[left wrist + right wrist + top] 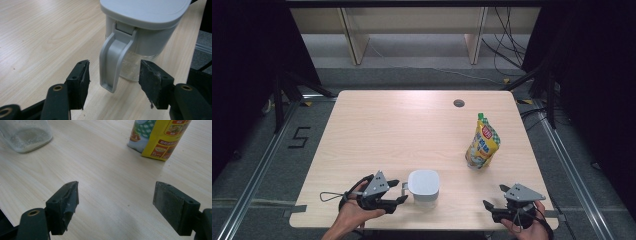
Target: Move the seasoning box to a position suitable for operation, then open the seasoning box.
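At the near edge of the table [362,125], my left tongs [113,72] stand apart around the handle [112,62] of the grey-lidded jug [423,187], pads not touching it; I judge I am at the grasp, and next must close on that handle. My right tongs [115,200] gape wide and empty near the near right corner. Farther right stands a yellow pouch [482,142]; beyond lie grey floor, shelves and cables.

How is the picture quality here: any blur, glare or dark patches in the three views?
High view: table evenly lit, surroundings dark, pouch legible. Left gripper view: jug and its handle fairly sharp, no glare. Right gripper view: pouch print soft, wood slightly hazy towards the bottom.
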The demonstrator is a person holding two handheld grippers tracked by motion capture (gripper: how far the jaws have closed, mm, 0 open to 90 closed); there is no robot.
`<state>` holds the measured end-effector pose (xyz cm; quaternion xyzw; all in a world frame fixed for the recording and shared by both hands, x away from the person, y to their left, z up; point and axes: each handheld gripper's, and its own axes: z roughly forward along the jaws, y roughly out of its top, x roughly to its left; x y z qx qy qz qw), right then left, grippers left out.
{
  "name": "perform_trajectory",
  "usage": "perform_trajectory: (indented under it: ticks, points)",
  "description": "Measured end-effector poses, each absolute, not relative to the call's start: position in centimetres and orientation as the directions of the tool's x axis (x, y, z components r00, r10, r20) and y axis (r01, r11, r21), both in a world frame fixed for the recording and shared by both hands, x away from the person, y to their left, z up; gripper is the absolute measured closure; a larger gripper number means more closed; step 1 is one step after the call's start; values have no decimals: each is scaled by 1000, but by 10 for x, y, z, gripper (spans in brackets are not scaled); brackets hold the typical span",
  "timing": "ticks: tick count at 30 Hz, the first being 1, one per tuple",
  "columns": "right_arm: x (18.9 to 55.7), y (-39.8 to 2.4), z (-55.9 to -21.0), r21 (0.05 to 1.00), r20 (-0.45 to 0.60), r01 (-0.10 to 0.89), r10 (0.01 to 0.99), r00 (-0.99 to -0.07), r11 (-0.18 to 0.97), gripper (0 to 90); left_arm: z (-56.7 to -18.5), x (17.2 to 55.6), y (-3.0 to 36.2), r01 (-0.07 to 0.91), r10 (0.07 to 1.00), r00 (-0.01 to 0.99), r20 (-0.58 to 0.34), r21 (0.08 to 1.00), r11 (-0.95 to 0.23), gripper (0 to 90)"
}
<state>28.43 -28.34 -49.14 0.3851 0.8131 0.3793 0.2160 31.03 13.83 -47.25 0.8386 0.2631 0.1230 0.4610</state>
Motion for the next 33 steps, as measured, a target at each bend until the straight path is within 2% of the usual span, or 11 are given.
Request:
perform_trajectory:
  ticks: [6,10,12,13,14,15,19,20,21,24,33]
  points:
    - [284,-282,-491,782,-60,463,789,-611,418,217,-461,306,141,312,548,836,-25,844,-437,422]
    - [285,-283,-492,780,-34,485,801,-598,395,213,-450,304,145,285,537,844,-7,852,-438,471]
    - [285,-284,-493,781,-27,493,810,-586,383,213,-446,303,146,288,546,838,-17,862,-417,545]
    - [286,-285,-493,778,-30,491,805,-593,392,212,-445,303,146,294,552,834,-29,868,-399,545]
    - [283,-283,-492,768,8,527,817,-577,365,212,-442,303,147,277,549,836,-10,871,-406,581]
    - [286,-286,-493,779,-36,487,803,-595,396,213,-441,302,148,284,555,832,-23,876,-390,612]
    - [285,-283,-490,793,-53,464,804,-593,395,217,-436,302,147,277,564,826,-21,886,-373,741]
    - [284,-282,-490,790,-27,480,804,-594,381,222,-435,302,146,284,570,821,-30,888,-361,770]
    - [283,-281,-489,791,-42,472,804,-593,389,223,-433,304,145,253,553,833,-9,895,-367,798]
    - [283,-280,-489,798,-58,451,795,-603,400,227,-426,303,140,257,559,829,-18,900,-351,858]
    - [280,-271,-487,808,-13,467,804,-595,359,251,-419,313,125,225,526,851,4,901,-372,889]
